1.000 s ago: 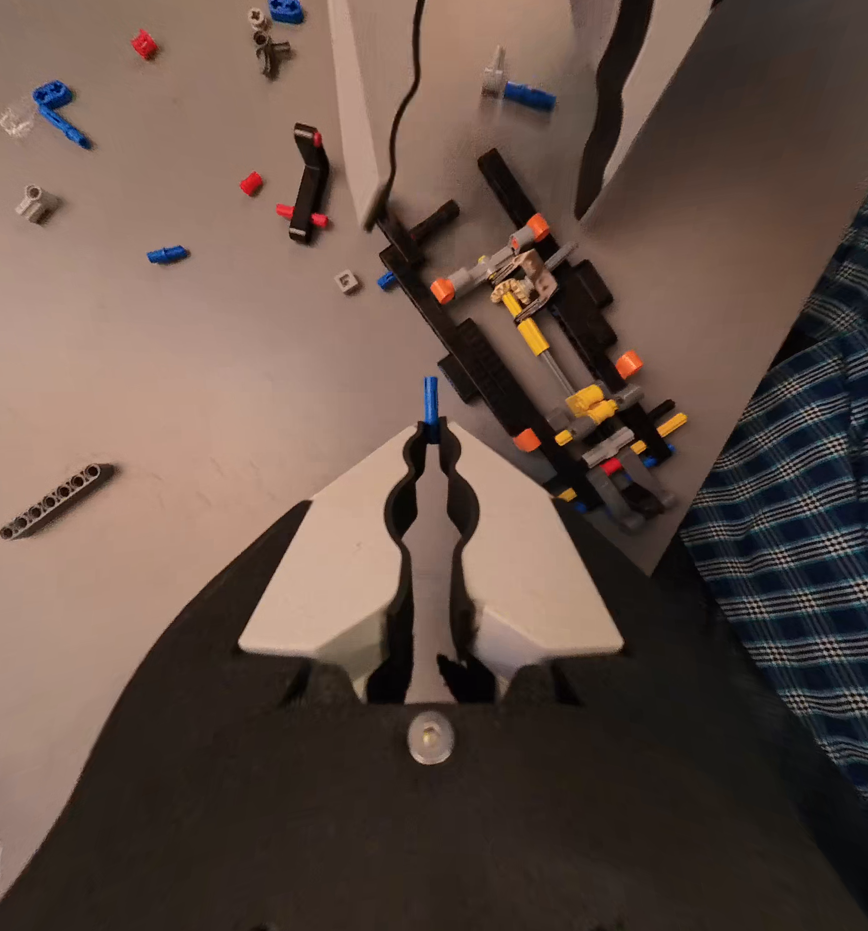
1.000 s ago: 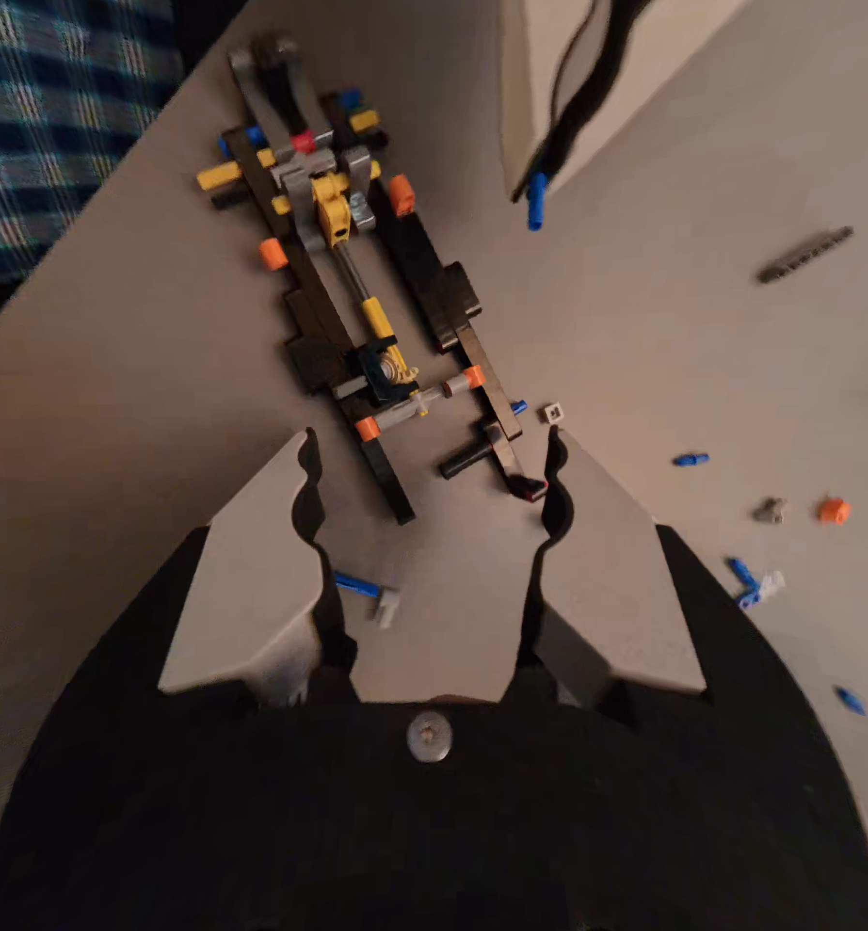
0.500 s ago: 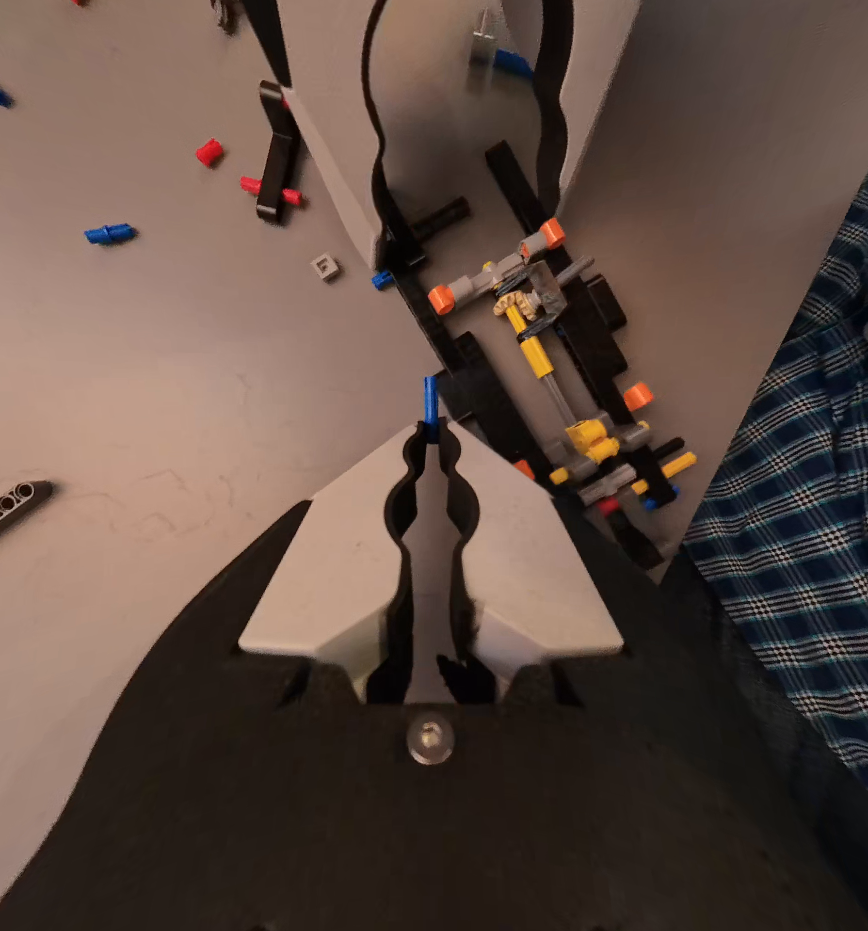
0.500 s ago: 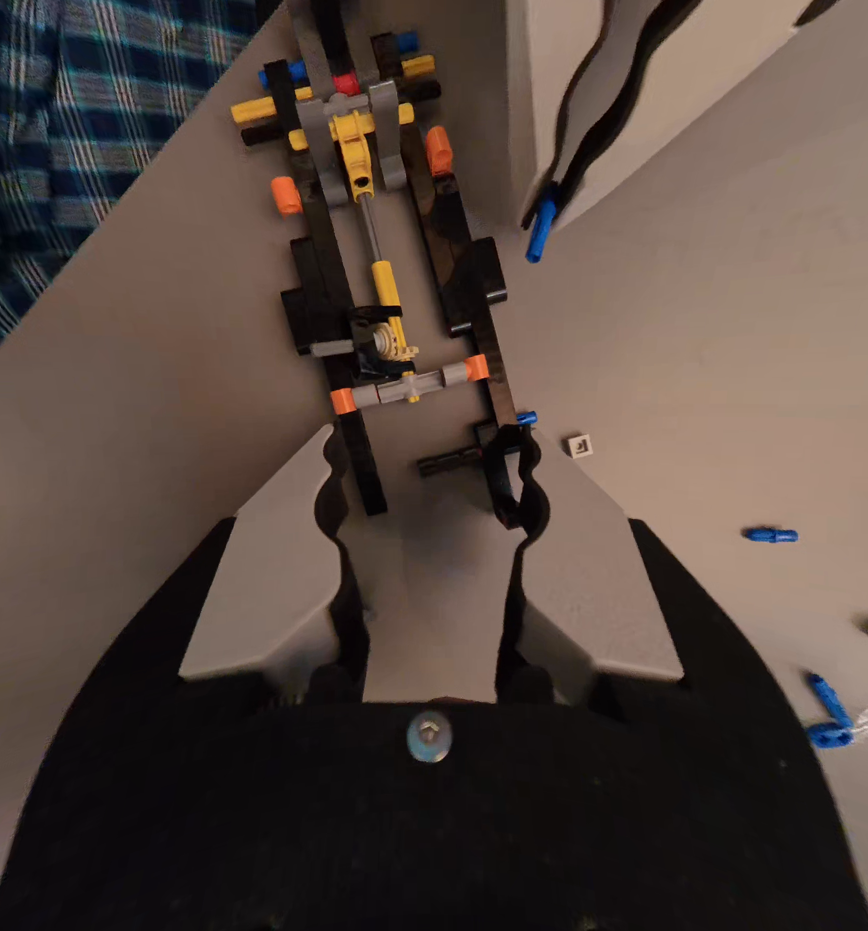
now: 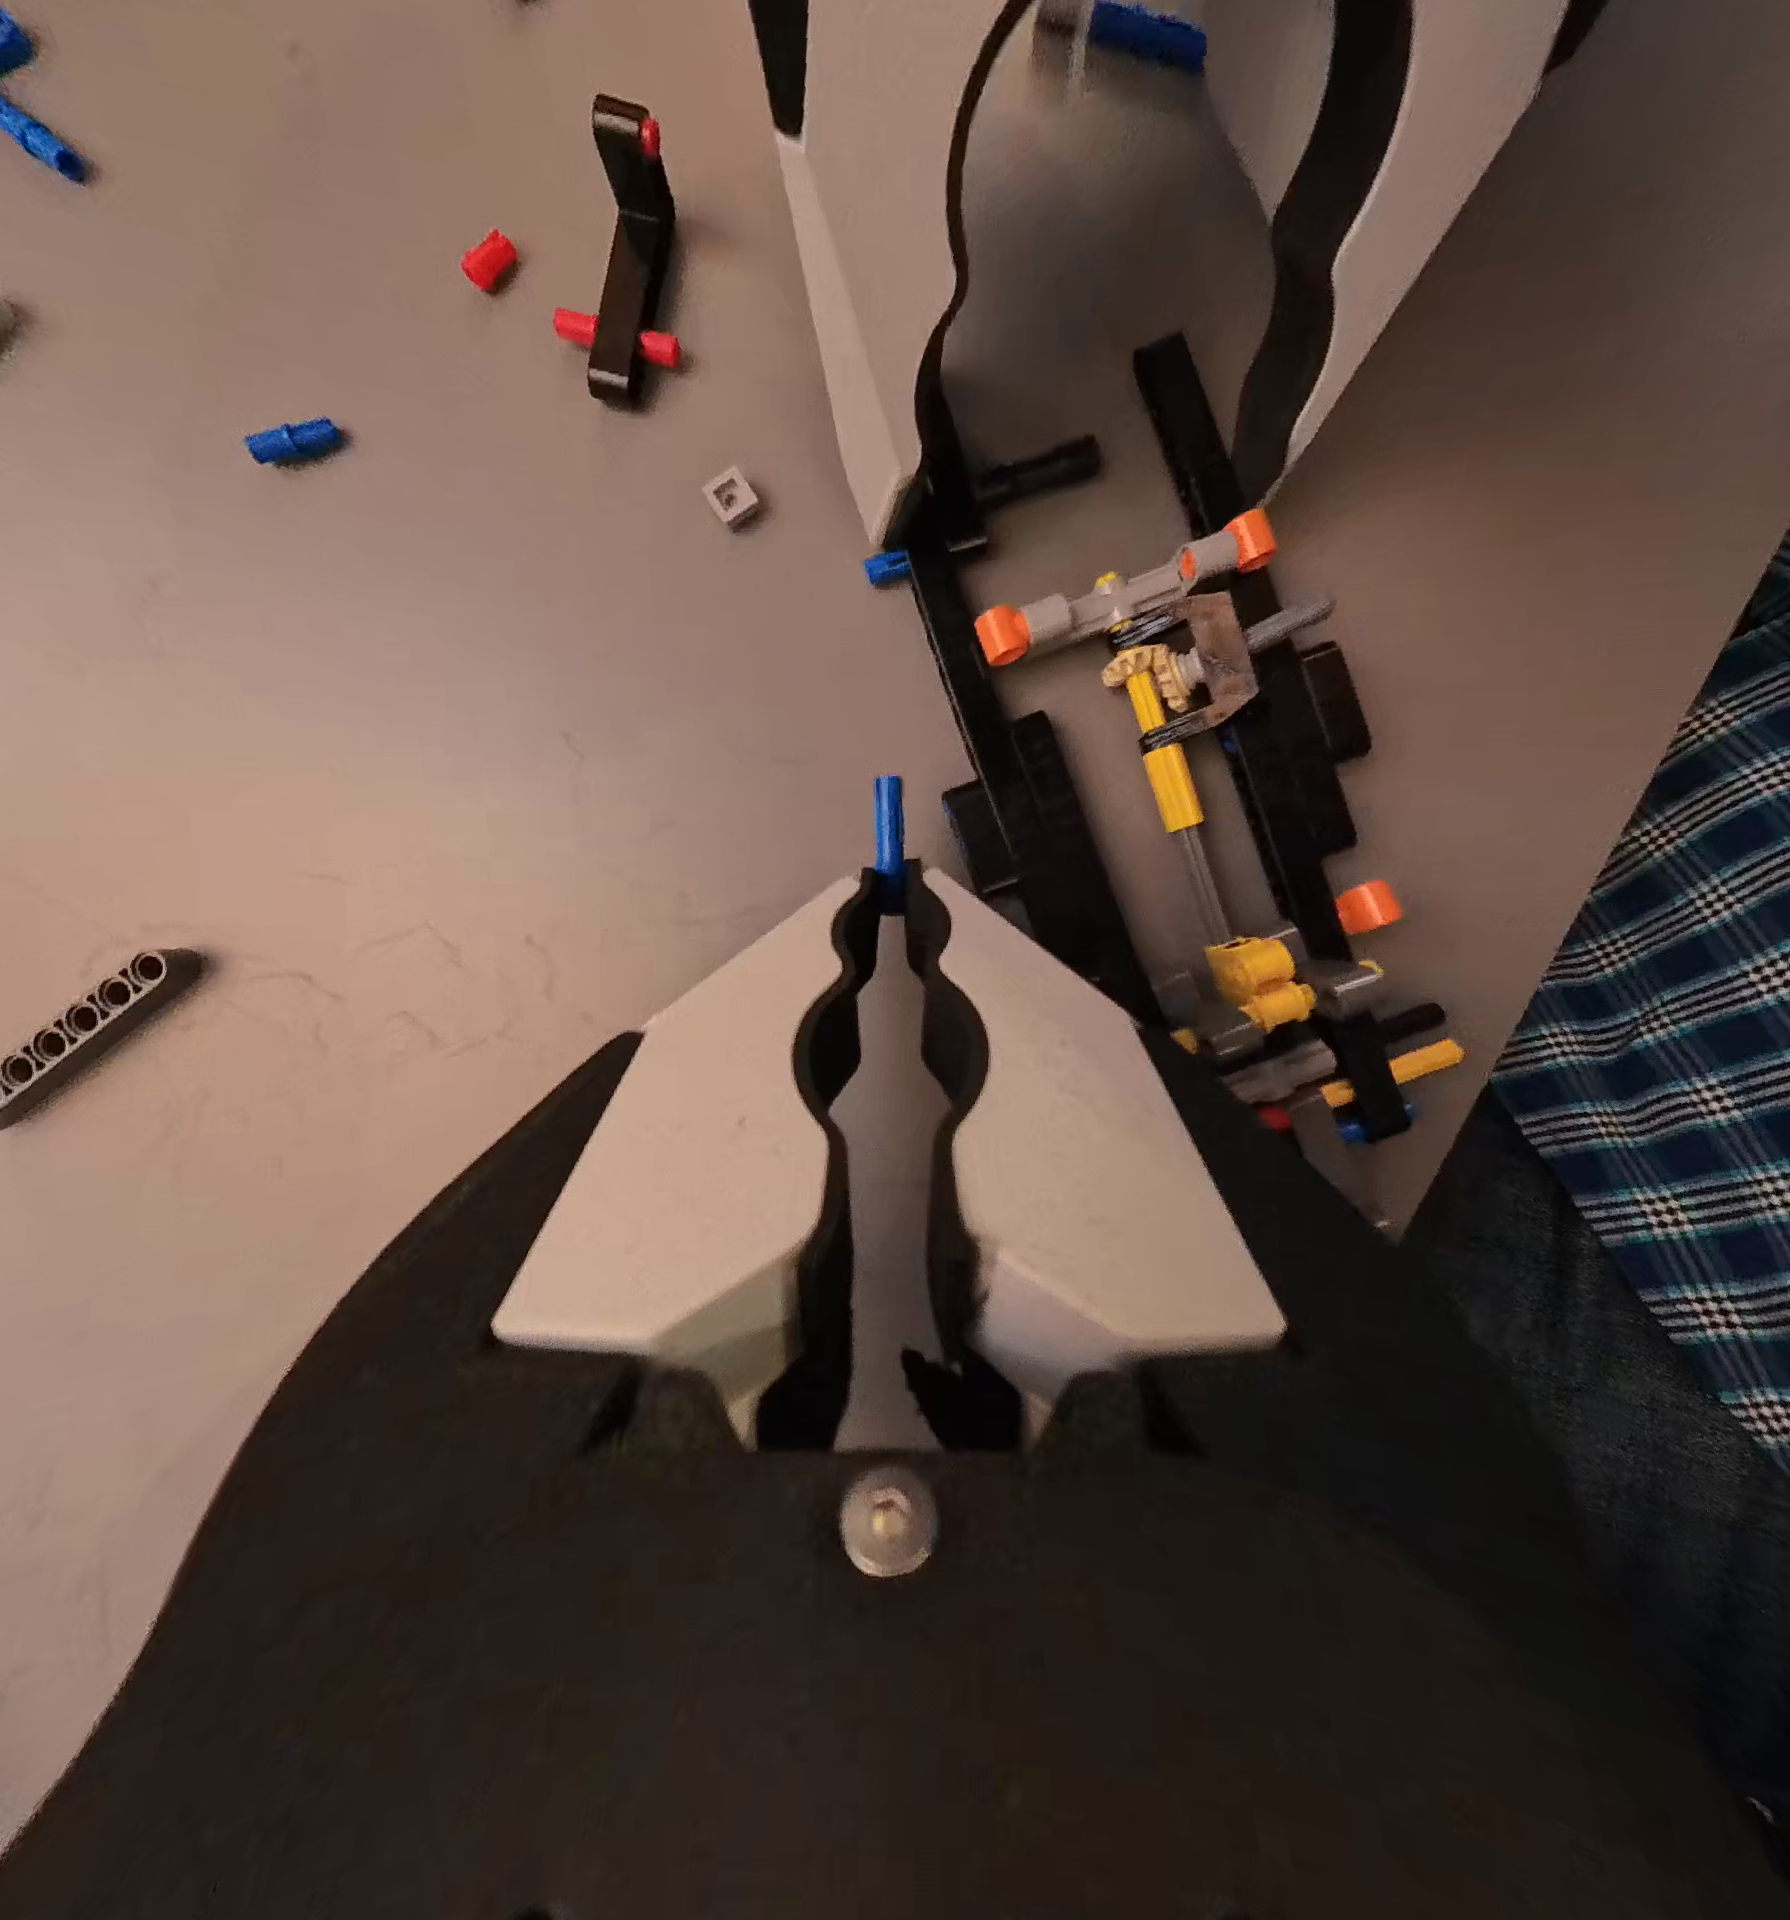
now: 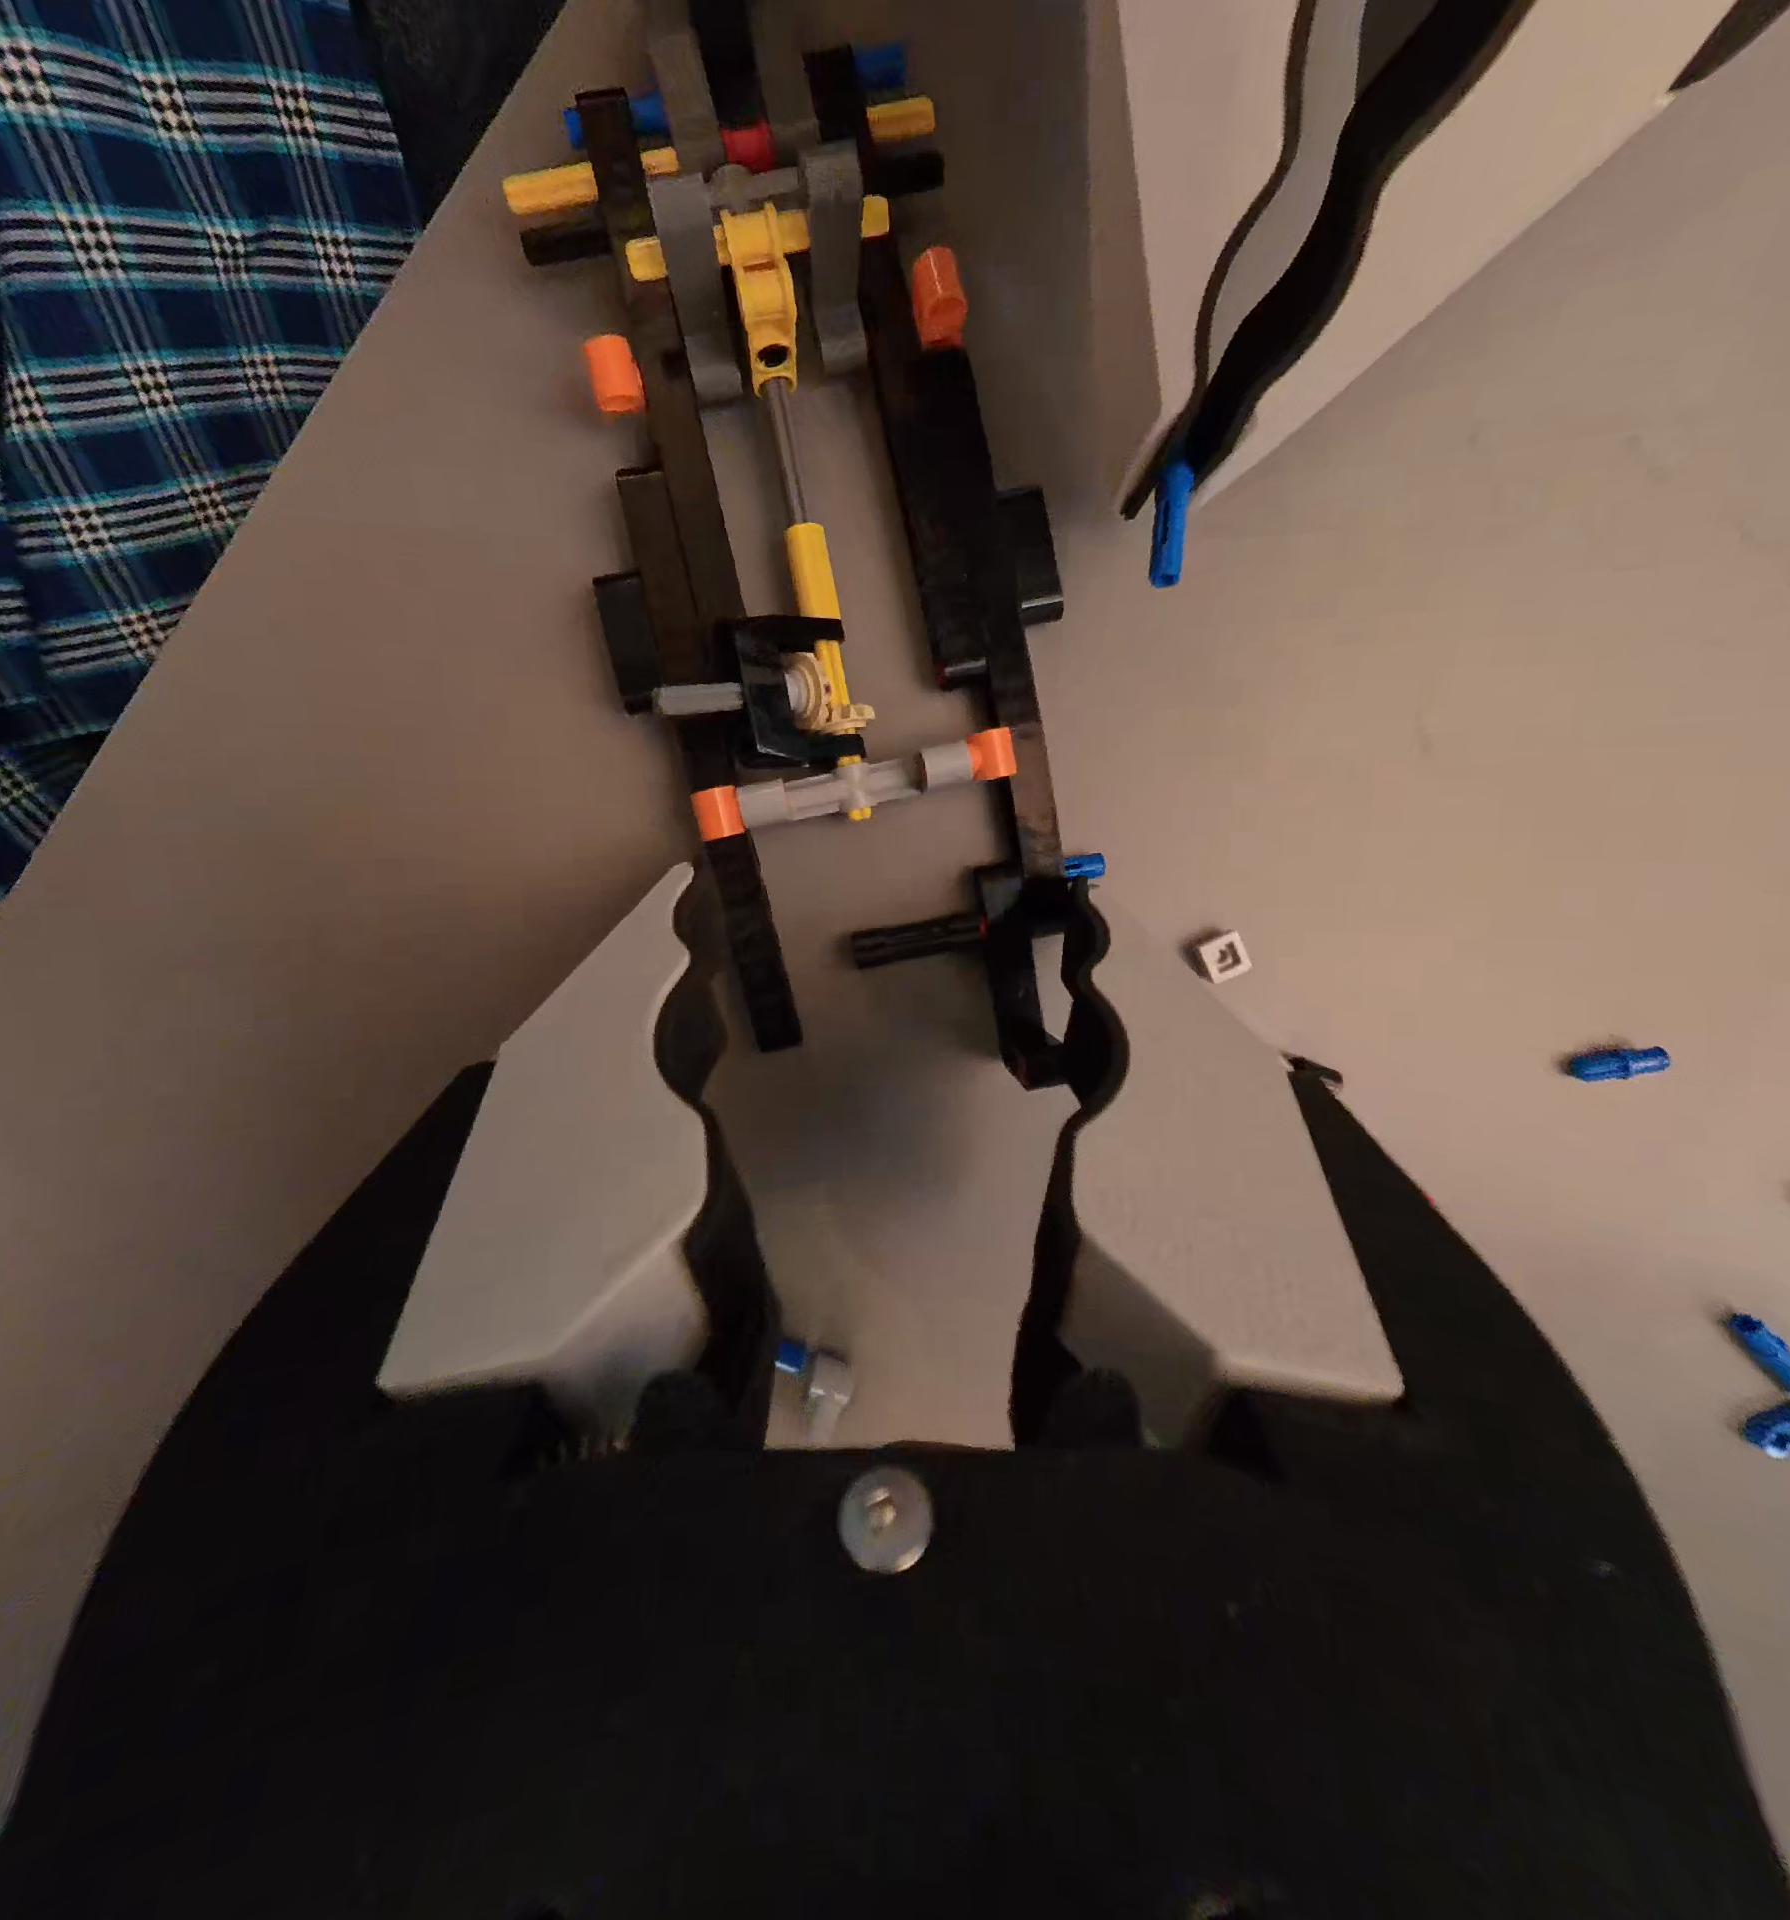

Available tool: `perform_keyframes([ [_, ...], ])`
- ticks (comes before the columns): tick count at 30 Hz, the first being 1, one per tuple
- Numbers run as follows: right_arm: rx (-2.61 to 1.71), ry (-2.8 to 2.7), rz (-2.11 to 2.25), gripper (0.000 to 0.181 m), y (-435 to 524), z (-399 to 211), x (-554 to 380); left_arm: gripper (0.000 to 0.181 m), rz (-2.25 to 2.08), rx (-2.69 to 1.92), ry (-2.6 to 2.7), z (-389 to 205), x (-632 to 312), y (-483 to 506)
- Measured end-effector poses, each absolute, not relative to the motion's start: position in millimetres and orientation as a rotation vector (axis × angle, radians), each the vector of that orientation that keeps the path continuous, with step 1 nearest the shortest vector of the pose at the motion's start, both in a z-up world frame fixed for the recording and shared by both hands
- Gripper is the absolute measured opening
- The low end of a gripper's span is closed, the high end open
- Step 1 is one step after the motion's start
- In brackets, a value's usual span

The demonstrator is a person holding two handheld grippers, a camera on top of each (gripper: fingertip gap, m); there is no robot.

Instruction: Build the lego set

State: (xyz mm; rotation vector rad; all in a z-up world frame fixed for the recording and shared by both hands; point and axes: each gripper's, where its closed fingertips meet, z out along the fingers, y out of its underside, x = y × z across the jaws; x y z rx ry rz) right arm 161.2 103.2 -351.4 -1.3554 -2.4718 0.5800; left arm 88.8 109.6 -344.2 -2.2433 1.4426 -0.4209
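The lego chassis [image 5: 1016, 790], black side beams with a yellow shaft, orange bushes and grey axle parts, lies on the grey table near its edge; it also shows in the right wrist view [image 6: 974, 582]. My left gripper [image 5: 891, 883] is shut on a blue pin [image 5: 888, 821] that sticks out of its tips, just left of the chassis' side beam. In the right wrist view the left gripper [image 6: 1177, 468] holds this blue pin [image 6: 1169, 530] beside the chassis. My right gripper [image 6: 880, 914] straddles the chassis' near end, jaws pressed against both black beams; it shows at the top of the left wrist view [image 5: 1088, 457].
Loose parts lie left of the chassis: a grey holed beam [image 5: 70, 1039], a black bent beam with red pins [image 5: 626, 260], a blue pin [image 5: 288, 442], a small grey piece [image 5: 732, 497]. A person's plaid shirt [image 5: 1701, 935] is past the table edge. Some 8 cm of space lies between my two pairs of fingers.
My right gripper has moved forward over the chassis' end and its jaws have narrowed onto the two beams. My left gripper, still holding the blue pin, has drawn closer to the chassis.
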Motion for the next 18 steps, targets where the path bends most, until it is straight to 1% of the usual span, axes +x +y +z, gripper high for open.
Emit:
perform_keyframes([
  [8, -1.507, -2.342, 0.595, 0.068, 103, -349, 151, 0.002, -0.362, -2.239, 1.391, -335, 71, 118],
  [9, -1.516, -2.32, 0.62, 0.067, 102, -345, 150, 0.002, -0.352, -2.235, 1.378, -332, 69, 120],
  [11, -1.508, -2.26, 0.668, 0.071, 104, -331, 148, 0.002, -0.344, -2.223, 1.353, -326, 65, 121],
  [13, -1.535, -2.171, 0.739, 0.071, 111, -311, 150, 0.002, -0.363, -2.199, 1.331, -317, 68, 120],
  [16, -1.588, -1.993, 0.875, 0.054, 119, -283, 158, 0.002, -0.389, -2.129, 1.316, -302, 82, 117],
  [18, -1.624, -1.849, 0.992, 0.037, 119, -267, 161, 0.002, -0.394, -2.06, 1.334, -294, 99, 113],
])
